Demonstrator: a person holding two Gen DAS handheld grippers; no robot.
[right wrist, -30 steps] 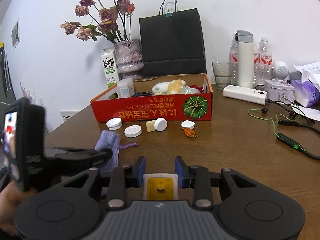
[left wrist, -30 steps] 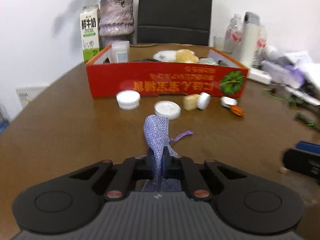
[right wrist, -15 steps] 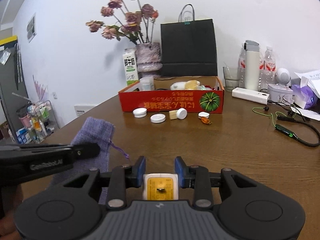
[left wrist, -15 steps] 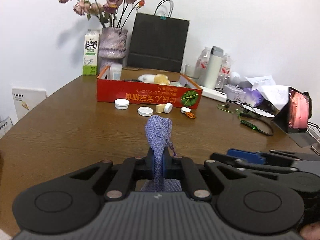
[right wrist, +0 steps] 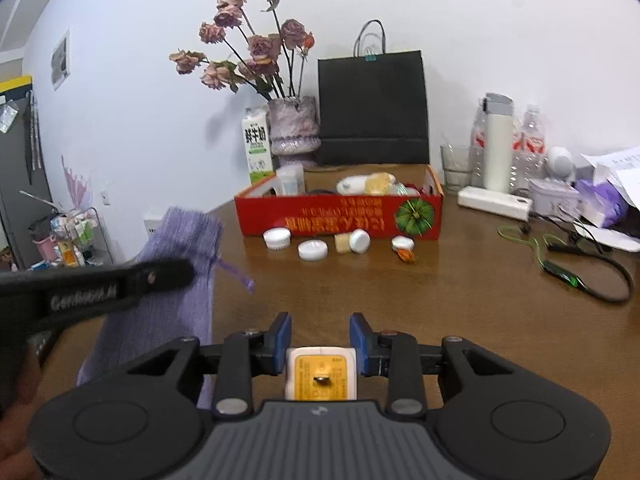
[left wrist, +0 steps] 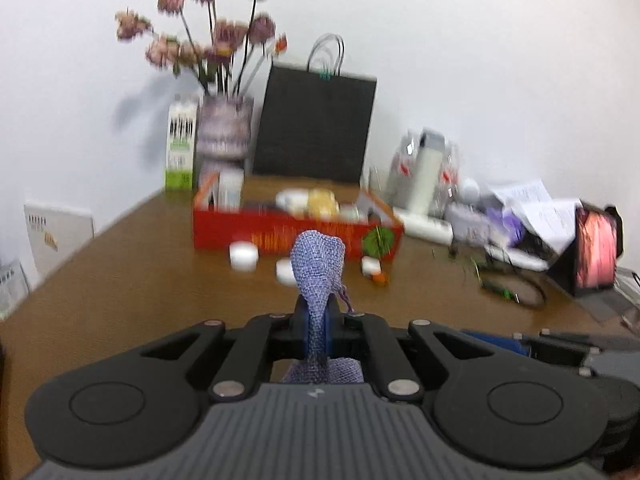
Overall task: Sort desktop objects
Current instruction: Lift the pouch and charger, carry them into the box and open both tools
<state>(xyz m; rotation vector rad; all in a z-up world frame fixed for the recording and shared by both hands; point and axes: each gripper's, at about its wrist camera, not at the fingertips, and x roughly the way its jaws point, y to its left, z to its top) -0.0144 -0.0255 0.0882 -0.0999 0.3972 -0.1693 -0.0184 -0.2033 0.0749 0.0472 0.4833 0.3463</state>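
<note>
The purple drawstring pouch (left wrist: 318, 276) is pinched by its cloth between the closed jaws of the left gripper (left wrist: 317, 330) and hangs clear of the wooden table (right wrist: 460, 300), while a small white-and-yellow charger block (right wrist: 321, 372) is clamped in the right gripper (right wrist: 320, 344). If the block is meant for the pouch, as seems likely, the pouch mouth should be found and held slack, and the block brought to it squarely. Both grips are best kept firm, since limp cloth slips easily.
</note>
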